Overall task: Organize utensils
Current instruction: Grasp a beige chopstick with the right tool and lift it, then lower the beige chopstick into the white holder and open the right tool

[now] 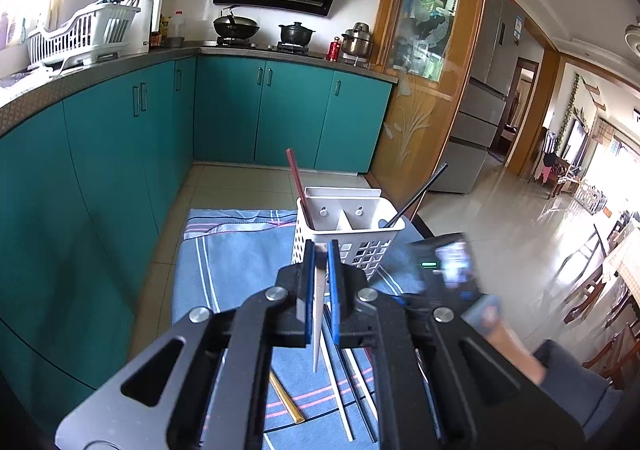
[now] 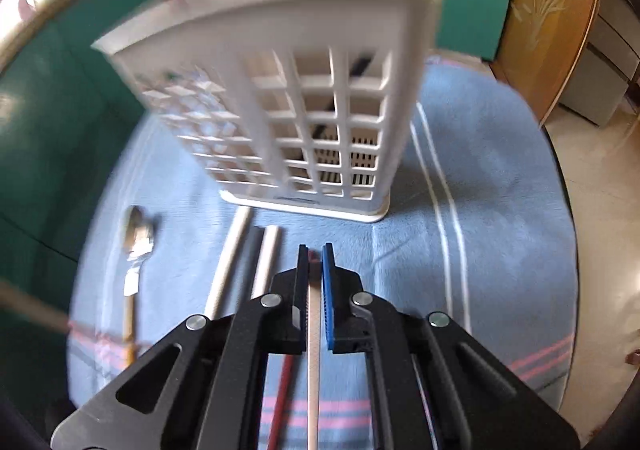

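A white slotted utensil holder (image 1: 348,226) stands on a blue striped cloth (image 1: 236,258); a red chopstick (image 1: 296,182) and a black chopstick (image 1: 420,194) stand in it. My left gripper (image 1: 321,250) is shut on a white chopstick (image 1: 319,314), held above the cloth just before the holder. My right gripper (image 2: 315,254) is low over the cloth in front of the holder (image 2: 304,98), shut on a beige chopstick (image 2: 314,362). A red chopstick (image 2: 282,398), pale chopsticks (image 2: 228,270) and a spoon (image 2: 136,242) lie on the cloth.
Several loose chopsticks (image 1: 352,382) lie on the cloth under my left gripper. The right gripper's body (image 1: 444,266) is at the holder's right. Teal cabinets (image 1: 100,170) run along the left and back. Tiled floor (image 1: 520,218) opens to the right.
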A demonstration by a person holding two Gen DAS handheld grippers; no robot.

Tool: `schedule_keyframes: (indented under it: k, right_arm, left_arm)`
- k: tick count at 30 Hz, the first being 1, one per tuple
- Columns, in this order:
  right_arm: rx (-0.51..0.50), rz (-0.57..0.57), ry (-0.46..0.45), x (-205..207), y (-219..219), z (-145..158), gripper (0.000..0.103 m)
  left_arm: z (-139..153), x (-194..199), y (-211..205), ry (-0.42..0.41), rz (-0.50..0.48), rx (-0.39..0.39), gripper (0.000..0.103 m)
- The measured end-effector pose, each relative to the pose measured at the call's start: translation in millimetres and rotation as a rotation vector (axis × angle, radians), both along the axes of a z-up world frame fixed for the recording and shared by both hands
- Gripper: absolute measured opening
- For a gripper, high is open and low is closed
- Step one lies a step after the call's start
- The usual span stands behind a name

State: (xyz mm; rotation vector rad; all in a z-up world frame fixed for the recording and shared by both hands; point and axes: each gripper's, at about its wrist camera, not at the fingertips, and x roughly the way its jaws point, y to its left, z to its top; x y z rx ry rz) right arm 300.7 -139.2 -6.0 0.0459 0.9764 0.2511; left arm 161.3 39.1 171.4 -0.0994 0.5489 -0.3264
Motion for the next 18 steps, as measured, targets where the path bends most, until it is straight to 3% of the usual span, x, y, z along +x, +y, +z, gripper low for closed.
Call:
schedule_keyframes:
  k: [7,18]
  right_arm:
    - [0.134,0.017,-0.164,-76,-40,64,0.007]
    - [0.157,0.07,-0.3,-133,-40,130,0.007]
  left_arm:
    - [1,-10,-15,-0.019,-0.006,0.057,0.006]
    - [-2,-15,-31,-0.023,-0.014,0.106,0.006]
